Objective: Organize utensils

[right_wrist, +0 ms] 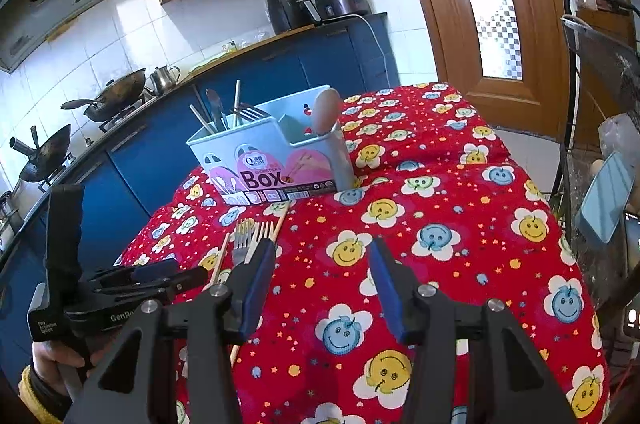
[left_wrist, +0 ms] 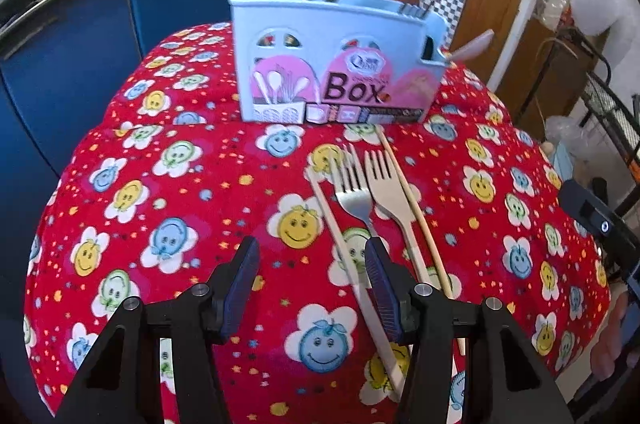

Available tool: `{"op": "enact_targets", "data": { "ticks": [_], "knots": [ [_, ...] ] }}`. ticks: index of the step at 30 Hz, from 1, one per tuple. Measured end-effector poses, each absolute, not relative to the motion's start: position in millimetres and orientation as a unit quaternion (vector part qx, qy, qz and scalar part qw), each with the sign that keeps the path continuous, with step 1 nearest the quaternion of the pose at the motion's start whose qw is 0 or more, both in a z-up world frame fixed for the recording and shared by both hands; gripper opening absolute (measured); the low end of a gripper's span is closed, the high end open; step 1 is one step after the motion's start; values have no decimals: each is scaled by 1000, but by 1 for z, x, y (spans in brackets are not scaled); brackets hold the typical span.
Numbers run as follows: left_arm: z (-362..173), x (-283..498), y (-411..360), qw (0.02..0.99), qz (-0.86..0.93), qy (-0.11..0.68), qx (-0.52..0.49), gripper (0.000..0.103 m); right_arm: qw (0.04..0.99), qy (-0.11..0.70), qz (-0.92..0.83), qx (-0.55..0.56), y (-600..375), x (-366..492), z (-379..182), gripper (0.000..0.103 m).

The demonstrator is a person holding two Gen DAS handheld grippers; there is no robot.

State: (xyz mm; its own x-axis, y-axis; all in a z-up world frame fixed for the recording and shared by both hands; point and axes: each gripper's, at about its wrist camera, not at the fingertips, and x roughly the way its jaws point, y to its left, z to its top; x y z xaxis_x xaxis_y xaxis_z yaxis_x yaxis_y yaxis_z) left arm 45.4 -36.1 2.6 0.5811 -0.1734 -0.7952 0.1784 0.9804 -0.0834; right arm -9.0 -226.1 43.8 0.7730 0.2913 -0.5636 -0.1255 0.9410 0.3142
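Both hand-held grippers released: left hand-held gripper (left_wrist: 312, 288), right hand-held gripper (right_wrist: 322, 282) over bench (right_wrist: 440, 184); forks (left_wrist: 360, 192) beside utensil box (left_wrist: 336, 64).

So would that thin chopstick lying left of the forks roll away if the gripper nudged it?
The chopstick looks thin and light, so it would probably shift easily. The soft cloth may slow rolling. Lying flat, it seems awkward to pinch.

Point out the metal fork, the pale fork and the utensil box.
metal fork (left_wrist: 352, 184), left wrist view, on its tines.
pale fork (left_wrist: 386, 186), left wrist view, on its head below the tines.
utensil box (right_wrist: 260, 168), right wrist view, on its labelled front wall.
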Motion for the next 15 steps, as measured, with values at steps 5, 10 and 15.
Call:
{"op": "enact_targets", "data": {
  "ticks": [5,10,15],
  "knots": [
    [-1,46,-47,887,-103,450,17,53,930,323,108,138,-233,-8,38,52],
    [-9,51,-53,878,-99,467,26,32,928,327,105,146,-239,-8,32,52],
    [-7,56,-49,875,-81,478,16,11,926,330,104,152,-244,-7,29,52]
  ]
}}
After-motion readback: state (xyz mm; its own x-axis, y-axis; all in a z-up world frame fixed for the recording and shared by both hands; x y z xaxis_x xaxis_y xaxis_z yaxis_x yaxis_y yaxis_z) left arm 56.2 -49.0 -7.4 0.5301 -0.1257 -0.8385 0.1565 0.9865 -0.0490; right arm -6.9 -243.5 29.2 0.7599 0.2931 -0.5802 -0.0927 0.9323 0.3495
